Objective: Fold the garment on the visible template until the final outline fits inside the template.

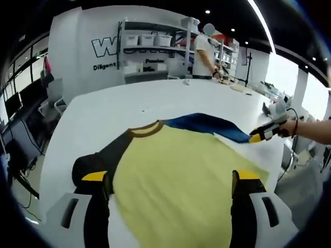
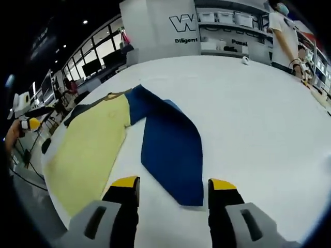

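**Garment flat on the table, both grippers spread and holding nothing**

Left gripper view: the left gripper sits at bottom centre, jaws wide apart, nothing between them. The yellow-tipped fingers frame the yellow body of the garment, which fills the lower middle of the frame. One dark sleeve lies at lower left, running under the left finger. The brown collar sits just above centre-left. The blue sleeve stretches right of centre toward the right gripper, which comes in from the right edge with a person's hand behind it. Its yellow tip is at the sleeve end — cannot tell from here whether it touches the cloth.

Right gripper view: the right gripper's own jaws rise from the bottom, wide apart, with only bare white table between the tips. The blue sleeve lies centre frame, its cuff end just above the gap between the fingers — near, not gripped. The yellow body runs down the left of the frame. The left gripper shows small at the far left edge.

No template outline can be made out on the table. Another person stands by shelving at top centre of the left gripper view.
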